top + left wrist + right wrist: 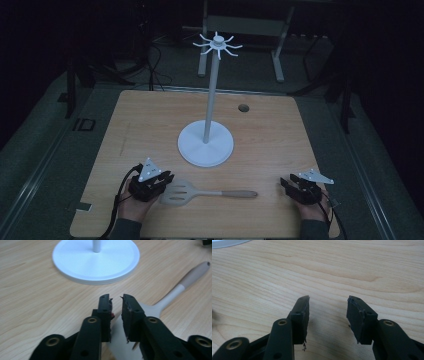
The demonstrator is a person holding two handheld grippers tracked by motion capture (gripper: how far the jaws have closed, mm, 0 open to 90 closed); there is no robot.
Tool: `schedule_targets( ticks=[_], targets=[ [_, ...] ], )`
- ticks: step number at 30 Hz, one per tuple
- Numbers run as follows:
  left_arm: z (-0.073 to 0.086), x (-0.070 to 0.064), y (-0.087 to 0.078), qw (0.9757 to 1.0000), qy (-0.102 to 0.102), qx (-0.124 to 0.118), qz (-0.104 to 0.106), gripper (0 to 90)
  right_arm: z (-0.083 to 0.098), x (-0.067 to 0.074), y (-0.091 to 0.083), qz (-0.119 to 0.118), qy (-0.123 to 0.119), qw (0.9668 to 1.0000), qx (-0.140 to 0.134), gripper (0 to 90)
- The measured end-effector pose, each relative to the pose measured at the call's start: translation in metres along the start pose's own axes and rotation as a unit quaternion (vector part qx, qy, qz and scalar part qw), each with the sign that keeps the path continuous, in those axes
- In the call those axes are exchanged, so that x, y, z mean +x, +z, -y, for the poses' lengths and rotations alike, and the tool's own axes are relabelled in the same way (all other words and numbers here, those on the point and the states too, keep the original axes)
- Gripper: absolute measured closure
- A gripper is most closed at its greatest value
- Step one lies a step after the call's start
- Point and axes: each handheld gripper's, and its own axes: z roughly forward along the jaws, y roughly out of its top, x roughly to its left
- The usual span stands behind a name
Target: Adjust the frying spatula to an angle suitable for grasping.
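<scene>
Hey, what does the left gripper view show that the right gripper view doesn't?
Only the left gripper view shows the spatula, its head under the left gripper, whose jaws stand a narrow gap apart, and the stand's pole. Only the right gripper view shows the right gripper, jaws wide apart over bare wood. Both show the table and the stand's white base, which is only a sliver in the right gripper view.

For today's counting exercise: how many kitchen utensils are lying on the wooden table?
1. A slotted spatula lies near the table's front edge, its head by the left gripper, its handle pointing toward the right gripper. None hang on the white stand.
</scene>
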Motion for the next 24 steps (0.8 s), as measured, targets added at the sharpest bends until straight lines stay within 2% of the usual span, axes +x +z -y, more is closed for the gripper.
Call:
schedule_targets(
  ticks=[3,4,6,11,16,24],
  targets=[
    [-0.002,-0.004,0.004,0.9999,0.007,0.008,0.006,82.6,0.000,0.000,0.000,0.001,-0.001,1.0000,0.000,52.5],
    [-0.003,-0.008,0.010,0.9995,0.021,0.023,0.007,85.9,0.000,0.000,0.000,0.000,-0.001,1.0000,0.000,52.8],
    [-0.002,-0.011,0.014,0.9991,0.028,0.030,0.014,89.0,0.000,0.000,0.000,-0.002,-0.002,1.0000,0.000,52.9],
    [0.001,-0.016,0.020,0.9972,0.050,0.050,0.023,89.4,0.000,0.001,0.000,0.000,-0.002,1.0000,0.002,52.4],
    [0.005,-0.018,0.024,0.9964,0.055,0.061,0.023,89.3,0.000,0.001,0.000,0.002,-0.002,1.0000,0.003,52.2],
    [0.014,-0.017,0.026,0.9958,0.046,0.077,0.022,89.2,0.000,0.001,0.000,0.003,-0.003,1.0000,0.004,52.1]
  ],
)
